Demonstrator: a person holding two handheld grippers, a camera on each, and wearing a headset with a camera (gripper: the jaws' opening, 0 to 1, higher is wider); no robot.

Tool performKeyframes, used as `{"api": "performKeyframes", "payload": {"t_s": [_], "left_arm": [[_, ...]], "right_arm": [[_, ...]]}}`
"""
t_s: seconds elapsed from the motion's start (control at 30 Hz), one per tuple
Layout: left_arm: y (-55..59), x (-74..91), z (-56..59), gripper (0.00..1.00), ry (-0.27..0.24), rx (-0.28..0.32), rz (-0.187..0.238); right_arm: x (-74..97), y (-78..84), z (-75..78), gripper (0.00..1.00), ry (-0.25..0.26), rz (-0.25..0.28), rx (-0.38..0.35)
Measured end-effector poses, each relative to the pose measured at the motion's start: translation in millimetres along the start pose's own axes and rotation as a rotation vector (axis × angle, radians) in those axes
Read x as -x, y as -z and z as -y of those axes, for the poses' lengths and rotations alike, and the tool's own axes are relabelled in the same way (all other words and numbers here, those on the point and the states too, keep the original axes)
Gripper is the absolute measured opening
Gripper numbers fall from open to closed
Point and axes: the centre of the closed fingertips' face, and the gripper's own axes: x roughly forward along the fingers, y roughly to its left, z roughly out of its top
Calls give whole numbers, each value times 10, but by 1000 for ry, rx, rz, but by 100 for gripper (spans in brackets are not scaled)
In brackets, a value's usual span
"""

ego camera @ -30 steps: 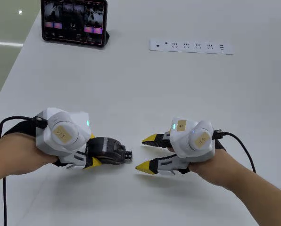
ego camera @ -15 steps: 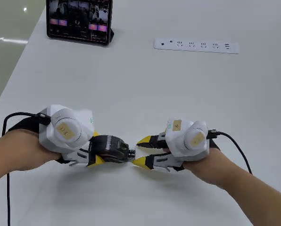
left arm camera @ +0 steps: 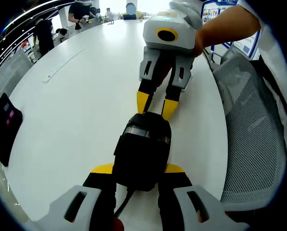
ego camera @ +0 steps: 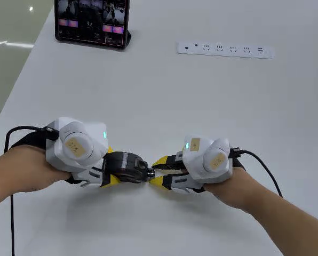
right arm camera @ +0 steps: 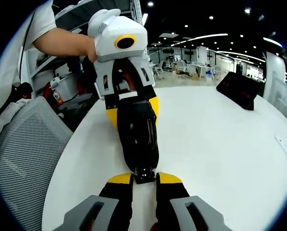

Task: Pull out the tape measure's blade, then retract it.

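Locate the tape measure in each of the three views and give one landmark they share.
Head view: tape measure lower centre-left, held in the left gripper.
Left gripper view: low centre, between that view's own jaws.
Right gripper view: centre, its front end at the jaw tips.
Shared landmark: the tablet, top left in the head view, left edge and upper right in the gripper views.

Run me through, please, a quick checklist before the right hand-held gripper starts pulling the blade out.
1. Tape measure clamped in the left hand-held gripper: ok.
2. Blade hook lies between the jaws of the right hand-held gripper: ok.
3. Right jaws actually shut on the hook: cannot tell.
4. No blade drawn out yet: ok.
5. Bare table along the pull path: ok.
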Motion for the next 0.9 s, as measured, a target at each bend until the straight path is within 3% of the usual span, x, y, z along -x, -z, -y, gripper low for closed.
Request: {"api": "performKeyframes", "payload": {"t_s": [0.9], "left_arm": [[3,4,-1,28,6,-4,7]], "right_arm": [[-15,-14,3,10,2,-6,51]]}}
